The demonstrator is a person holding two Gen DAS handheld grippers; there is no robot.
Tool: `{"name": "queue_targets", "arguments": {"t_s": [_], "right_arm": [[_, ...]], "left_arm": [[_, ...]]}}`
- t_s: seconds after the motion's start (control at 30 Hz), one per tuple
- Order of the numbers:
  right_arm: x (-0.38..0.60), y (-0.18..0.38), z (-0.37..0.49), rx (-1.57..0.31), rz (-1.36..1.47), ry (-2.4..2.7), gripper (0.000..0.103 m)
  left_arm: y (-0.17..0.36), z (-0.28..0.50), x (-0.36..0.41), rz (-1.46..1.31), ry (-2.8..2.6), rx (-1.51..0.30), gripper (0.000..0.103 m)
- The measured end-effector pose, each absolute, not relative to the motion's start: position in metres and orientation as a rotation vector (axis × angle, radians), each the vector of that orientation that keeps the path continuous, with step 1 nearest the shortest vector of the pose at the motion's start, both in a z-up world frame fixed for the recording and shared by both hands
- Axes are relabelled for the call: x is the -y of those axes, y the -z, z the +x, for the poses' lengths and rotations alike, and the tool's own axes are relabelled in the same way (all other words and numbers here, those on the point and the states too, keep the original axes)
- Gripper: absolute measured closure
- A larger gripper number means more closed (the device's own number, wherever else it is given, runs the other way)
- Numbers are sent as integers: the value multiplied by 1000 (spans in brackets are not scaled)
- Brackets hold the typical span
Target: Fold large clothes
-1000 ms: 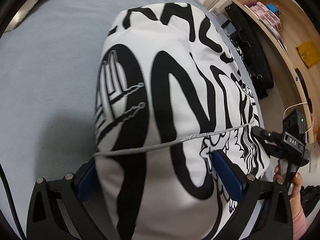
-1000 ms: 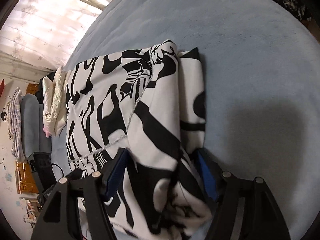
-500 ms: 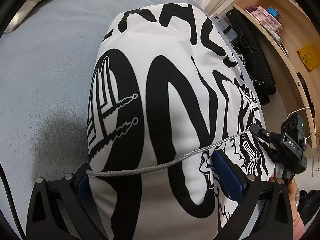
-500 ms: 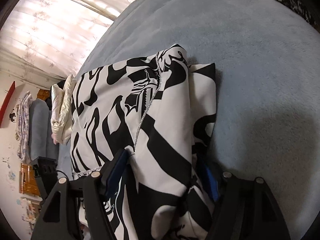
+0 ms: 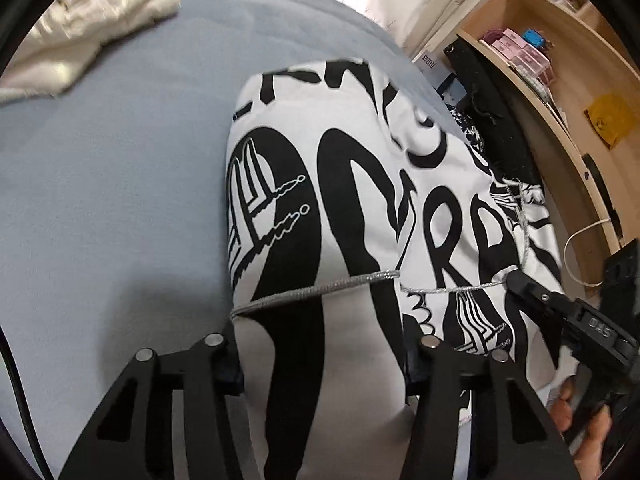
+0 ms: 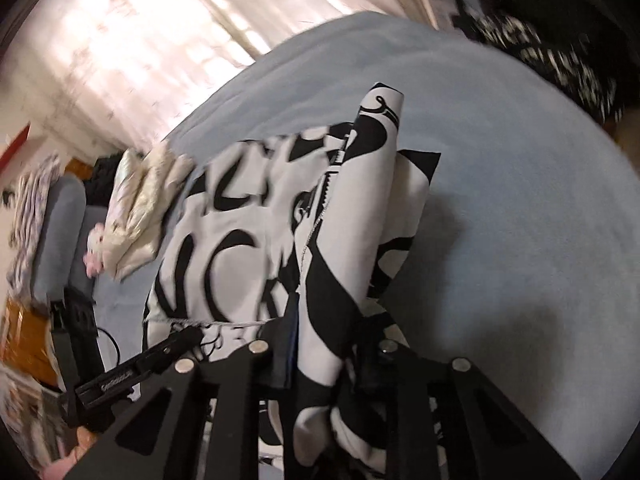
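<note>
A white garment with bold black lettering (image 5: 360, 184) lies folded on the light blue bed (image 5: 100, 184); a silver drawstring (image 5: 316, 290) runs across it. My left gripper (image 5: 320, 364) is shut on the garment's near edge. My right gripper (image 6: 328, 364) is shut on another bunched part of the same garment (image 6: 248, 240) and lifts it off the bed. The right gripper also shows in the left wrist view (image 5: 520, 280) at the garment's right edge. The left gripper shows in the right wrist view (image 6: 188, 336).
A cream folded cloth (image 5: 84, 24) lies at the bed's far left corner. A wooden shelf unit (image 5: 560, 80) with pink boxes and a black bag (image 5: 492, 120) stands right of the bed. Curtains (image 6: 160, 40) hang behind. The bed surface (image 6: 520, 220) spreads right of the garment.
Both grippers have closed tighter on the garment and pulled its near edge up and back. The garment now looks narrower and further away, and the right view has swung upward.
</note>
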State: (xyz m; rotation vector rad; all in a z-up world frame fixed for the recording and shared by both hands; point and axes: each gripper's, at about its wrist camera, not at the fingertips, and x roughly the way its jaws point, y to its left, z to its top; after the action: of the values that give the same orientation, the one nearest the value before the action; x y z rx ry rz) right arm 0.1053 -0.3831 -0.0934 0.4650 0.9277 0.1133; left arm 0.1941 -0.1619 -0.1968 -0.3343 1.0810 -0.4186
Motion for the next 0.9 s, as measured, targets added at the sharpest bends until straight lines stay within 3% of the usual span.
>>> {"name": "queue_targets", "arguments": {"t_s": [0.4, 0.67, 0.9], "right_arm": [[252, 55, 44, -891, 387, -236, 86], [160, 29, 38, -862, 334, -377, 86], [102, 7, 63, -846, 280, -479, 86]], "left_arm": [[147, 98, 113, -235, 363, -1005, 57], [157, 68, 79, -217, 284, -971, 57], [174, 87, 56, -211, 229, -951, 56]]}}
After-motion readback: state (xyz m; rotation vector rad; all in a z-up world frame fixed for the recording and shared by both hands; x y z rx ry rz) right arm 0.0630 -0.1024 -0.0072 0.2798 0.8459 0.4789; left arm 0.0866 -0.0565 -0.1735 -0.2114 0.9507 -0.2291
